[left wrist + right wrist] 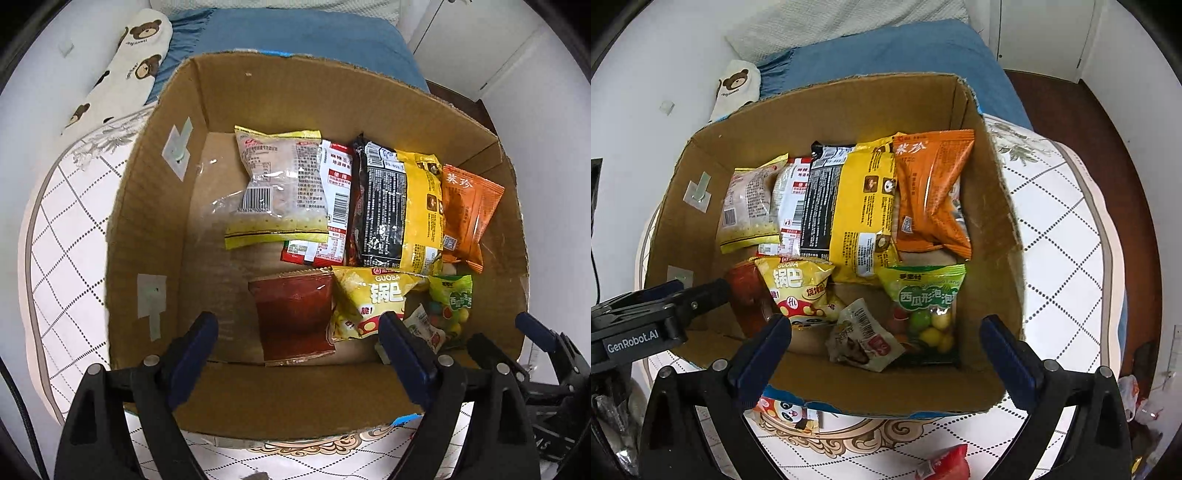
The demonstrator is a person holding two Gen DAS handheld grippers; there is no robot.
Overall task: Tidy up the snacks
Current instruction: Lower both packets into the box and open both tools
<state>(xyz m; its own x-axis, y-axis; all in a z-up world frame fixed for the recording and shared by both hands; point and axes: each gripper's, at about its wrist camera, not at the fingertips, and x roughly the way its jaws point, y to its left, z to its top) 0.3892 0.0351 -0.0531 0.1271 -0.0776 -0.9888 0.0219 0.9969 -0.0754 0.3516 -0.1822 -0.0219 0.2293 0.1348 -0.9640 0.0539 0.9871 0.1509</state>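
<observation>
Hovering over the cardboard box (155, 206), the left tongs (299, 332) and right tongs (886, 336) both stand wide open, holding nothing. Nearest, at 6 o'clock in the box, lie a dark red packet (291, 317), a yellow crisp bag (373, 302) and a green sweet bag (927, 299). Farther, toward 12 o'clock, a row of larger packets leans together, ending in an orange packet (934, 188) at 2 o'clock. These are judged light, soft, slippery film; crisps crush easily, so pinch a sealed crimped edge.
</observation>
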